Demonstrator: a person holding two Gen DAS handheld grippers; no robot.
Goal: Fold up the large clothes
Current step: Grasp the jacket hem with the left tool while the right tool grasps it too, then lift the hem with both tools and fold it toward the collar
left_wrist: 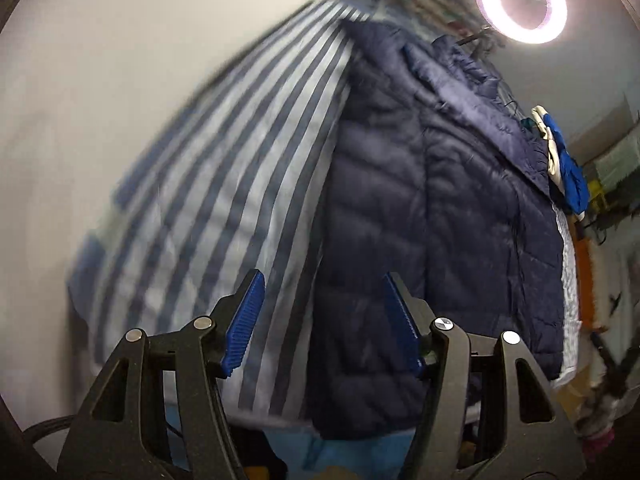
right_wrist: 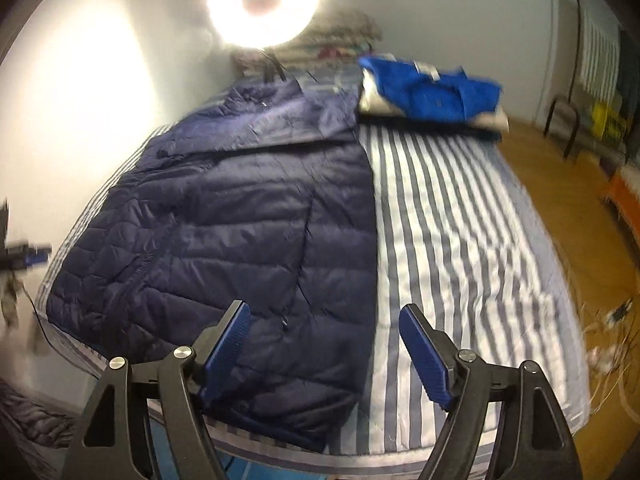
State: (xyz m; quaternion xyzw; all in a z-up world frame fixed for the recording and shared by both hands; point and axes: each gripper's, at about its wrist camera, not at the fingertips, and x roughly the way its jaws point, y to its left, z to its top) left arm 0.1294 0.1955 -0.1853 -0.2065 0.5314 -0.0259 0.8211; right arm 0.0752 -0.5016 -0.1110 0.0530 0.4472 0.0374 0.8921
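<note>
A dark navy quilted puffer jacket (right_wrist: 224,216) lies flat on a blue and white striped bed (right_wrist: 452,232), on its left half, with one side folded over at the top. It also shows in the left wrist view (left_wrist: 420,208). My right gripper (right_wrist: 324,312) is open and empty, hovering above the jacket's near hem. My left gripper (left_wrist: 324,280) is open and empty, above the jacket's edge and the striped sheet (left_wrist: 224,208). The left gripper appears blurred at the far left of the right wrist view (right_wrist: 24,258).
A folded bright blue and grey garment (right_wrist: 432,92) lies at the bed's far right corner. A ring light (right_wrist: 262,0) glows beyond the bed's head. A white wall runs along the left. Wooden floor (right_wrist: 560,200), a chair and cables lie to the right.
</note>
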